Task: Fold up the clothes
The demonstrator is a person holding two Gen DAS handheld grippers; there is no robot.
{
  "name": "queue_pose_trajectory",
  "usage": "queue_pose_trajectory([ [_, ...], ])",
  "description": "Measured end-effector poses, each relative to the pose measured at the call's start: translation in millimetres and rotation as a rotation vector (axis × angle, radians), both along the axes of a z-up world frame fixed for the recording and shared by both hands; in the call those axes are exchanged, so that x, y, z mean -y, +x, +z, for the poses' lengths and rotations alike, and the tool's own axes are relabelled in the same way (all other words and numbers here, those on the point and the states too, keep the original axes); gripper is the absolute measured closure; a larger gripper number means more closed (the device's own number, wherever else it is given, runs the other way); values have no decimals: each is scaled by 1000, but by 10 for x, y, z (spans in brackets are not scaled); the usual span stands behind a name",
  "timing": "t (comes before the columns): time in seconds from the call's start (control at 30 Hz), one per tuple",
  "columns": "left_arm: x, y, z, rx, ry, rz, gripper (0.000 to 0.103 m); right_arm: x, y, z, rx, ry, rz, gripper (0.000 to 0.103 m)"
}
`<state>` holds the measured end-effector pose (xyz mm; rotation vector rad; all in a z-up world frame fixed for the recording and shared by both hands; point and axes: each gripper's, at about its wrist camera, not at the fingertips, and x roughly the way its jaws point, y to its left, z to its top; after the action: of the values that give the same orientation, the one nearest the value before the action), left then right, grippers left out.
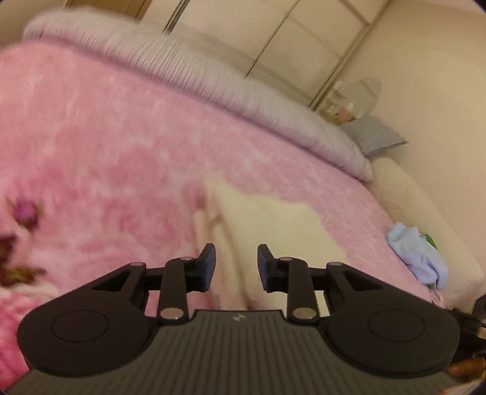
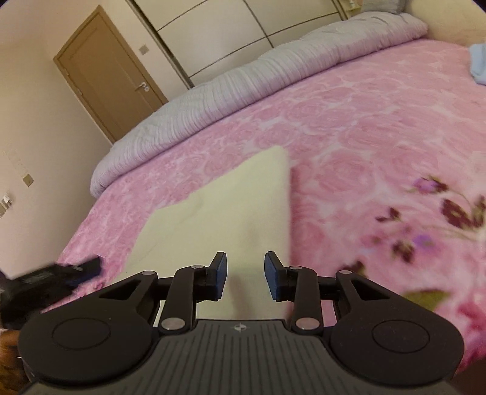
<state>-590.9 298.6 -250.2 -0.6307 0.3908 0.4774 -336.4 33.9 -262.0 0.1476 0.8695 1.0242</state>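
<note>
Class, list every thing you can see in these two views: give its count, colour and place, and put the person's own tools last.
Cream garment: one, pale cream, flat on the blanket ahead of both claws.
Blanket: one, pink with roses, covering the bed.
Quilt: one, grey, ribbed, bunched along the far edge.
Blue cloth: one, light blue, crumpled at the bed's edge.
Cushion: one, grey, by the wall.
Door: one, brown, closed.
Wardrobe: one, cream, behind the bed.
Left claw: black, open, empty.
Right claw: black with blue pads, open, empty.
</note>
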Motion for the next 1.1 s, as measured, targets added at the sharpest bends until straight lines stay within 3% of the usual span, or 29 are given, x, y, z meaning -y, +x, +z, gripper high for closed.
queue_pose_trajectory([
  [0.1, 257, 71, 129, -29, 38, -83, 78, 87, -120, 21, 34, -25, 22, 71],
  [0.17, 345, 175, 49, -84, 32, -94, 77, 53, -185, -33, 38, -55, 42, 72],
  [0.27, 347, 304, -290, -192, -40, -77, 75, -38, -271, -170, 65, -130, 68, 73],
  [0.33, 341, 316, -480, -204, -75, -60, 74, -100, -314, -256, 96, -178, 81, 73],
  [0.43, 358, 298, -419, -215, -106, -35, 75, -65, -338, -191, 106, -176, 79, 72],
  [0.47, 368, 274, -357, -202, -115, -34, 74, -21, -347, -151, 100, -165, 72, 72],
  [0.57, 396, 124, -147, -91, -182, -52, 54, 107, -380, -40, 87, -135, 51, 71],
  [0.7, 429, -129, 101, 99, -288, -71, 40, 249, -424, 55, 82, -121, 27, 58],
  [0.83, 536, -242, 326, 64, -250, -13, 26, 365, -456, 110, 68, -112, 6, 51],
  [1.1, 873, -177, 621, -170, -34, 106, 11, 464, -607, 204, 76, -86, 26, 36],
])
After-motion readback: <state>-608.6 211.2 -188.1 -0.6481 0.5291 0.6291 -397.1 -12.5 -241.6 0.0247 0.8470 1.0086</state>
